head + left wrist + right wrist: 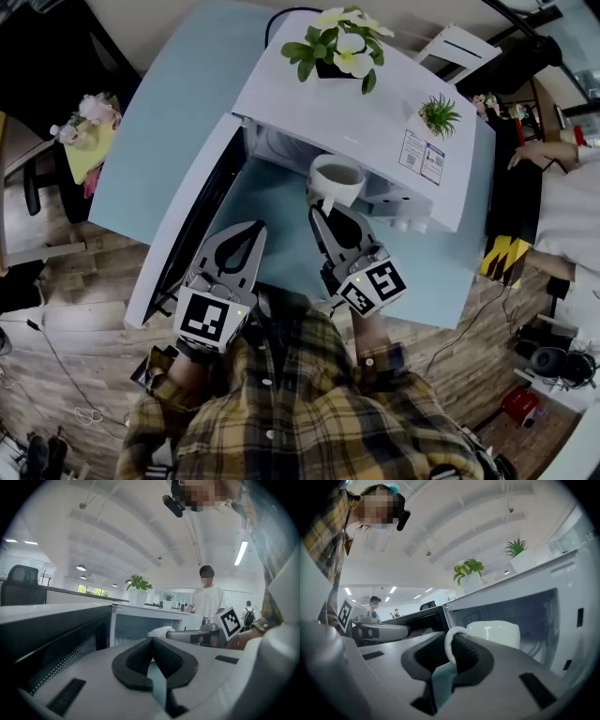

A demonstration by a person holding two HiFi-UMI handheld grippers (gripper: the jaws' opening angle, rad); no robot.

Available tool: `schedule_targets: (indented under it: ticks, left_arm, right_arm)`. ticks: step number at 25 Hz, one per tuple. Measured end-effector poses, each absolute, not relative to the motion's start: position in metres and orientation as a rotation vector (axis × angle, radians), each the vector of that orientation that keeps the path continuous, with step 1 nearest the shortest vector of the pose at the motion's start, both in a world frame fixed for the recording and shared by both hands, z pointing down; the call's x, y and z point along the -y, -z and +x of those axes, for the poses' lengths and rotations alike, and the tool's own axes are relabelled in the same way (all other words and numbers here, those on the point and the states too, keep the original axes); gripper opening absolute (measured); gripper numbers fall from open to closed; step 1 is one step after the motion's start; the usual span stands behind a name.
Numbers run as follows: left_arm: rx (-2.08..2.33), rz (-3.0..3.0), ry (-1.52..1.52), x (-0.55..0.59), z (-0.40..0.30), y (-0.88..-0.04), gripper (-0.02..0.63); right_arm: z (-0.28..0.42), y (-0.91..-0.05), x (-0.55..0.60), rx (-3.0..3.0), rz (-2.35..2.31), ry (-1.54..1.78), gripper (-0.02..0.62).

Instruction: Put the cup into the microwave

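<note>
Cup (pixel 337 176), handle pinched in right hand-held gripper (pixel 325 212), hangs at microwave (pixel 375 112) mouth; left hand-held gripper (pixel 256 229) closed.

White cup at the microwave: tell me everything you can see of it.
The white glossy cup, ceramic by its look, is upright with its round mouth up; contents unclear. Its loop handle is pinched between the right gripper's jaws. The body is at the open white microwave's mouth; whether it rests on anything is unclear.

One cup (pixel 337 178), one microwave (pixel 384 108), two plants (pixel 339 42) (pixel 439 114) atop it
</note>
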State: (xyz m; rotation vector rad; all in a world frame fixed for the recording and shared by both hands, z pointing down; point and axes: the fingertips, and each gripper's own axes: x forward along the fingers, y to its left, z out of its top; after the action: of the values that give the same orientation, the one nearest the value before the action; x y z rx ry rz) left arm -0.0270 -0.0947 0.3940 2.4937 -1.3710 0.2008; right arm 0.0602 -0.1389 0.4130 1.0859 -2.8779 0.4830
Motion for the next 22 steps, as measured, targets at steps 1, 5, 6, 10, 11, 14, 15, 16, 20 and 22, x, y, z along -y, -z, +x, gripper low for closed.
schedule_targets:
  ticks: [1,5,6,10,11,14,15,16,20,22]
  left_arm:
    - [1.368,2.493,-0.204,0.096,-0.026,-0.395,-0.009]
    - [1.361,2.484,-0.215,0.1,-0.025,-0.398,-0.009]
    - [1.362,2.48,-0.216,0.102,-0.025,-0.399,-0.009]
    - [1.366,2.471,-0.22,0.106,-0.024,-0.404,-0.009]
    - [1.365,2.471,-0.224,0.107,-0.024,-0.404,-0.009]
    - [1.363,2.469,-0.23,0.111,-0.022,-0.406,-0.009]
    - [1.364,2.468,-0.231,0.111,-0.021,-0.406,-0.009]
    - [1.364,2.466,-0.231,0.112,-0.021,-0.407,-0.009]
    - [1.365,2.46,-0.231,0.116,-0.018,-0.41,-0.009]
    - [1.366,2.456,-0.23,0.118,-0.017,-0.411,-0.009]
  right_arm:
    - [0.06,-0.415,0.141,2.878,1.086,-0.485,0.055]
    - [0.059,-0.422,0.152,2.88,1.077,-0.474,0.055]
    - [0.058,-0.423,0.154,2.88,1.072,-0.464,0.055]
    - [0.055,-0.427,0.164,2.884,1.053,-0.427,0.055]
    - [0.055,-0.427,0.167,2.886,1.051,-0.419,0.055]
    - [0.054,-0.429,0.174,2.891,1.051,-0.401,0.055]
    - [0.054,-0.43,0.176,2.893,1.051,-0.396,0.055]
    - [0.053,-0.431,0.178,2.894,1.05,-0.39,0.055]
    - [0.051,-0.435,0.186,2.897,1.039,-0.356,0.055]
    - [0.051,-0.436,0.189,2.899,1.037,-0.341,0.055]
